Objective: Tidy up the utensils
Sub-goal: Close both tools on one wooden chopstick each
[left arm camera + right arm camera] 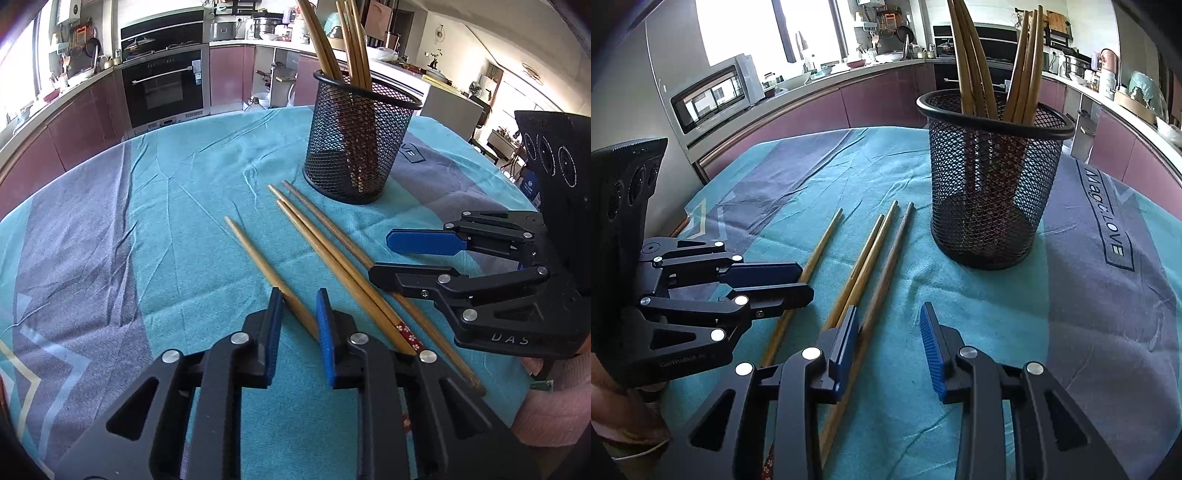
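**Left tongs closing on the outermost chopstick**

Kitchen counters and an oven ring the table where we work, its teal tablecloth wrinkled under four loose chopsticks. Our left gripper straddles the lone chopstick, which lies apart from the other three; its jaws stand narrow with the thick end of the stick between them, touching one pad, though we cannot tell whether both pads press on it. Our right gripper is partly open and holds nothing; one pad sits over the three chopsticks, the gap beside them showing only cloth. Every loose stick runs lengthwise away from us, thin tips pointing toward the mesh holder, which stands upright just beyond them with several chopsticks already inside. We judge the left hand nearer its pick: a firm grip, then a lift and a tip upright over the holder's rim.
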`<state>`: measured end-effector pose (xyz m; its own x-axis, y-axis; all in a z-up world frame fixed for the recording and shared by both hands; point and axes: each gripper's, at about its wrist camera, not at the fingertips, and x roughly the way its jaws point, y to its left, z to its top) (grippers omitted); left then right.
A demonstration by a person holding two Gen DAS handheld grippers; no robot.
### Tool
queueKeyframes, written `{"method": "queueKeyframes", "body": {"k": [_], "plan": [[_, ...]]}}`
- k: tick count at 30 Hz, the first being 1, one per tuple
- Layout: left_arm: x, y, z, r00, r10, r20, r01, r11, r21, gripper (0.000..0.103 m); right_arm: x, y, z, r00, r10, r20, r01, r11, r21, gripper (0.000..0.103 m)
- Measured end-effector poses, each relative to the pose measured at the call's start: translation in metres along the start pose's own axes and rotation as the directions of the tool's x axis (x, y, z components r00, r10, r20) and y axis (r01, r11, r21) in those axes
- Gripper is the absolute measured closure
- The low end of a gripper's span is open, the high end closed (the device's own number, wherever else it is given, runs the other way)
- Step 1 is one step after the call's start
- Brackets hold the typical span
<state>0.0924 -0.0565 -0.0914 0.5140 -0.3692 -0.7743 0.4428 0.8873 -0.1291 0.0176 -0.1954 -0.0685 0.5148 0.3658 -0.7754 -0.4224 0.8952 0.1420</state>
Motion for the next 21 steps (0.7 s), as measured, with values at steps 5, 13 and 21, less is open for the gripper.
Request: {"method": "queueKeyframes", "body": {"k": [5, 13, 21], "plan": [[0.002, 0.003, 0.004, 1.0, -0.005, 0.005, 0.005, 1.0, -0.006, 0.09, 0.007, 0.003, 0.007, 1.0, -0.011, -0.005, 0.011, 1.0, -0.013, 0.077], [0.005, 0.009, 0.011, 1.0, 0.009, 0.001, -0.009, 1.0, -0.028, 0.089, 0.013, -0.002, 0.015, 1.0, -0.015, -0.006, 0.015, 1.0, 0.007, 0.091], [0.008, 0.008, 0.011, 1.0, 0.025, 0.006, -0.025, 0.998, -0.053, 0.094, 0.009, -0.01, 0.014, 1.0, 0.002, 0.003, -0.002, 0.999, 0.041, 0.096]]}}
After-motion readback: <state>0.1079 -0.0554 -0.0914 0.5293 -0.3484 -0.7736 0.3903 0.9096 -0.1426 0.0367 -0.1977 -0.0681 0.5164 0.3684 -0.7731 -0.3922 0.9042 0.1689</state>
